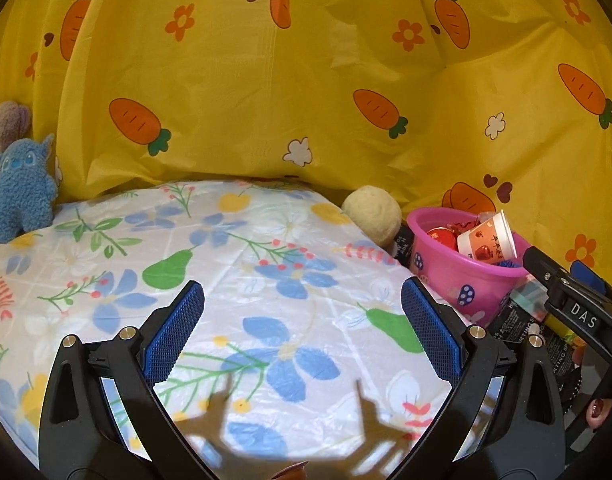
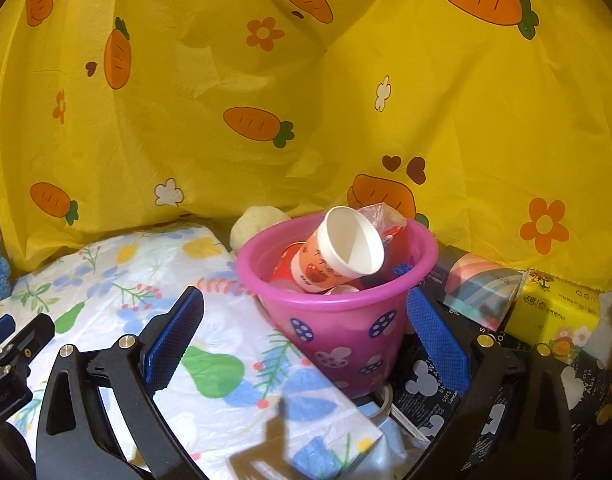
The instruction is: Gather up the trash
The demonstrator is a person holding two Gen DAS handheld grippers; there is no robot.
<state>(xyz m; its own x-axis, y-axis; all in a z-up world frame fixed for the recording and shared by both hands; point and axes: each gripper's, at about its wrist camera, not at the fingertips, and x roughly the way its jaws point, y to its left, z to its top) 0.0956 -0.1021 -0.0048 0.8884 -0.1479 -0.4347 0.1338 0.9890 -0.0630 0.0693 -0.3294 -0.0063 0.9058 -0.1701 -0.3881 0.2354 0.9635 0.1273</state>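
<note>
Behind the flowered tabletop, a yellow carrot-print sheet hangs; the pink bucket at the tabletop's right edge holds the trash, a paper cup topmost. Left gripper and right gripper both have jaws apart, empty. With no loose trash visible, I'd sweep both cameras across the tabletop before reaching.

Glossy plastic bucket – paper cup (matt), fuzzy ball

A floral-covered table carries a blue plush toy — and, beside its edge, a pink bucket.
</note>
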